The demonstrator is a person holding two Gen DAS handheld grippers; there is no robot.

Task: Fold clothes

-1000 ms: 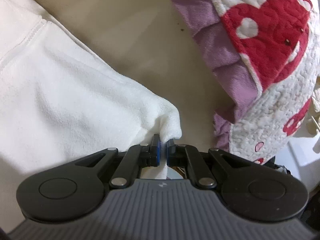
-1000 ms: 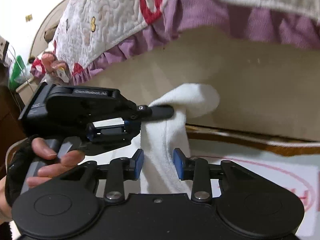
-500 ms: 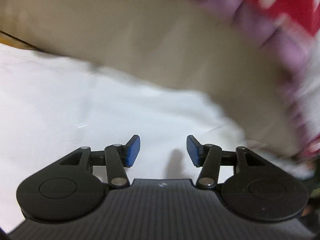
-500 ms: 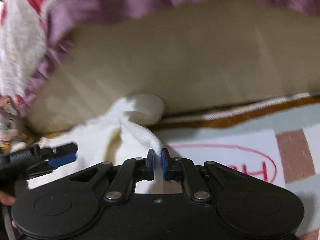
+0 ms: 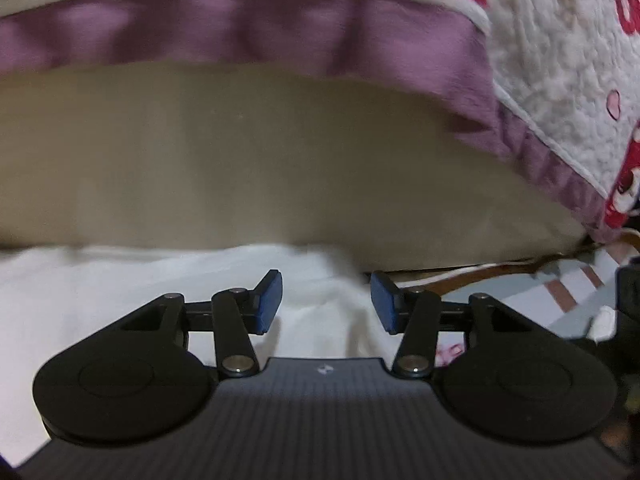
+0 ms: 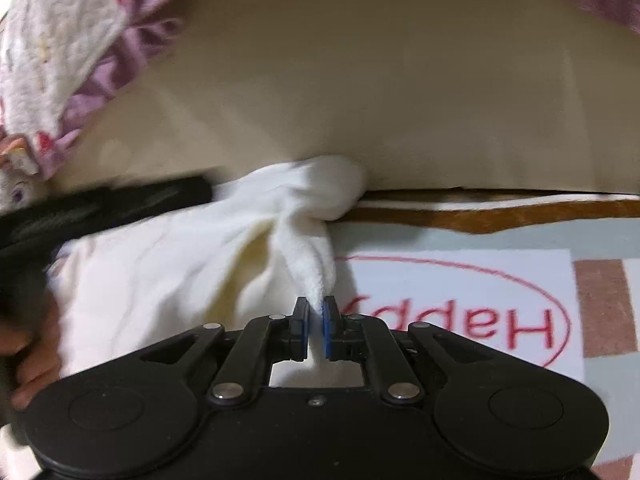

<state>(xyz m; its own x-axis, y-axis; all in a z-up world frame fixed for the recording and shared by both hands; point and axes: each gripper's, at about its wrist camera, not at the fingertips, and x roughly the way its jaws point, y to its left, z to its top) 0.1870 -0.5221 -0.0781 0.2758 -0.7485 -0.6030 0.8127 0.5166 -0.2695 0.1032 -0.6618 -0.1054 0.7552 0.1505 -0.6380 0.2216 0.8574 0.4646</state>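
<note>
Garment (image 6: 168, 276) — white, fleecy — lies on the mat (image 6: 460, 240) at the foot of the bed, its far end bunched into a rounded lump against the beige bed side (image 6: 360, 80). My right hand-held gripper (image 6: 316, 312) is clamped narrow on a twisted tongue of that fleece, which rises from between the blue pads (image 6: 327, 320) toward 12 o'clock and joins the lump. The rest of the cloth spreads toward 9 o'clock in the right wrist view, creased and loose.

My left hand-held gripper (image 5: 326, 300) stands wide, nothing between its blue pads (image 5: 268, 300); the garment (image 5: 120, 280) lies below and ahead of it, filling the 9 o'clock half of the left wrist view and ending near the right pad. In the right wrist view that same gripper (image 6: 100, 204) shows as a dark blur at 9 o'clock, lying over the garment's edge, with my left hand (image 6: 32, 360) at the frame's edge around 8 o'clock.

A quilt (image 5: 560, 80) — white with red shapes and a purple frill — hangs over the bed from 12 to 3 o'clock in the left view. On the mat, at 3 o'clock from my right pads, a white patch (image 6: 460, 300) carries a red oval with red lettering, seen upside down; a brown square (image 6: 600, 308) sits just beyond it. A brown band (image 6: 480, 212) edges the mat along the bed.
</note>
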